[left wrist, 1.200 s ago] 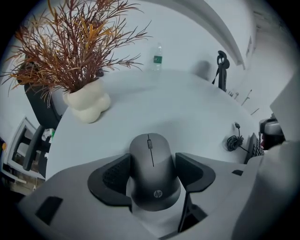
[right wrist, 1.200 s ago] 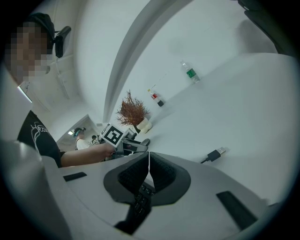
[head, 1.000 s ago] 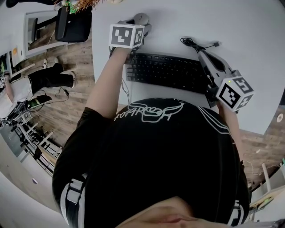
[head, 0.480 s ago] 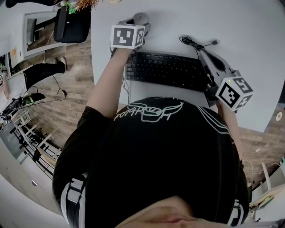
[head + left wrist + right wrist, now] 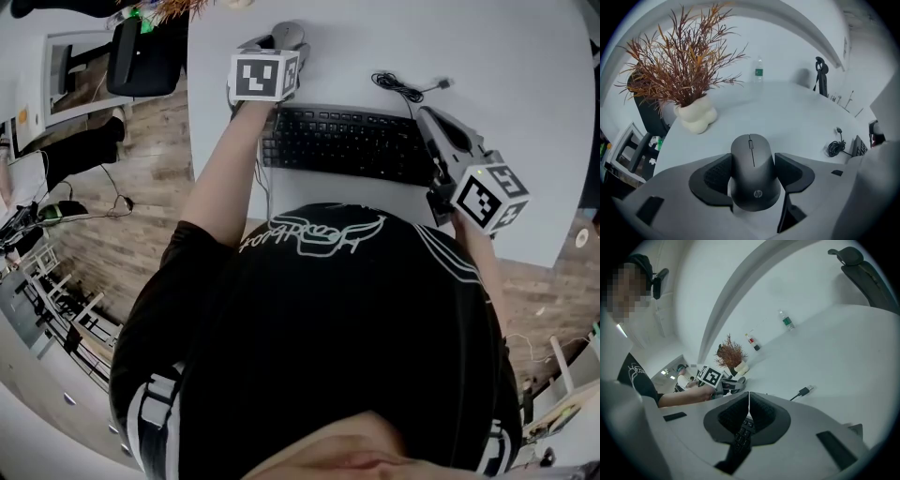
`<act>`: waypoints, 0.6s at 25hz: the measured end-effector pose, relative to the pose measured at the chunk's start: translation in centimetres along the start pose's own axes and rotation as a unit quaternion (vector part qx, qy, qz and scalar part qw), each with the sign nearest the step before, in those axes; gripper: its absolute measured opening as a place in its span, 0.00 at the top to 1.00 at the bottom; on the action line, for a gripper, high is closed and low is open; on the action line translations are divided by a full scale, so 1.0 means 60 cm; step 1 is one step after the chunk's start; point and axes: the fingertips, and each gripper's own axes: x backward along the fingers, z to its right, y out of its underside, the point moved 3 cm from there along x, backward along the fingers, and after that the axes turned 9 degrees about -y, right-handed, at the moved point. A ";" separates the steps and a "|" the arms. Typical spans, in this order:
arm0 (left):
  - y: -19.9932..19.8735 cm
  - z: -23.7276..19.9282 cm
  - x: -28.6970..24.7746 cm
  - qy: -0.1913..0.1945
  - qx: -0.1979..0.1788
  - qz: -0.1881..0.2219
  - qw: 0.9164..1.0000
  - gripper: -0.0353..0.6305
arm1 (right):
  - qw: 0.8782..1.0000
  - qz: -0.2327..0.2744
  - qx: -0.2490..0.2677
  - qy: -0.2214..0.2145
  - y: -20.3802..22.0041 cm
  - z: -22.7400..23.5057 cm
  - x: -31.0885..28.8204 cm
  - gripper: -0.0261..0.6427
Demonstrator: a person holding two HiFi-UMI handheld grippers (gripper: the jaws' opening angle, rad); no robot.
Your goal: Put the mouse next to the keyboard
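Left gripper view has the left gripper (image 5: 753, 159) grasping the mouse (image 5: 754, 176): its fingers (image 5: 715, 176) press on the two flanks, and the rounded back sticks out toward the camera. In the head view the mouse (image 5: 289, 33) sits just past the far left corner of the keyboard (image 5: 347, 145), over the desk (image 5: 487, 56). Whether its base touches the desk I cannot tell. The main risk is probably the grip itself. The flanks are smooth and taper, so a quick swing could let the mouse twist or slide out. If it is released while tilted it could rock or skate off, and moving it sideways too low could clip the keyboard's edge. The left forearm reaches straight out along the keyboard's left end, with the gripper pitched steeply down at the desk. The right gripper (image 5: 749, 395) is clenched on nothing and hangs at a shallow downward angle over the keyboard's right end, near the loose cable (image 5: 403, 86).
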 end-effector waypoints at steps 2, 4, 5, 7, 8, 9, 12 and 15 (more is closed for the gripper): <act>-0.007 0.000 0.008 0.003 0.002 0.012 1.000 0.50 | 1.000 -0.001 0.006 0.004 0.003 -0.008 0.005 0.94; -0.015 0.002 0.018 0.009 0.003 0.028 1.000 0.50 | 1.000 -0.001 0.014 0.007 0.004 -0.018 0.008 0.94; -0.020 0.004 0.025 0.011 0.003 0.037 0.999 0.50 | 1.000 0.001 0.017 0.008 0.005 -0.024 0.011 0.94; -0.027 0.011 0.045 0.016 0.004 0.055 0.998 0.50 | 1.000 0.006 0.021 0.010 0.006 -0.035 0.019 0.94; -0.028 0.013 0.056 0.020 0.006 0.062 0.998 0.50 | 1.000 0.008 0.023 0.011 0.007 -0.042 0.024 0.94; -0.027 0.015 0.068 0.024 0.009 0.068 0.997 0.50 | 1.000 0.009 0.025 0.012 0.010 -0.050 0.026 0.94; -0.028 0.017 0.109 0.036 0.017 0.091 0.995 0.50 | 0.999 0.015 0.031 0.015 0.019 -0.073 0.035 0.94; -0.039 0.033 0.155 0.048 0.019 0.134 0.990 0.50 | 0.999 0.022 0.042 0.022 0.026 -0.087 0.054 0.94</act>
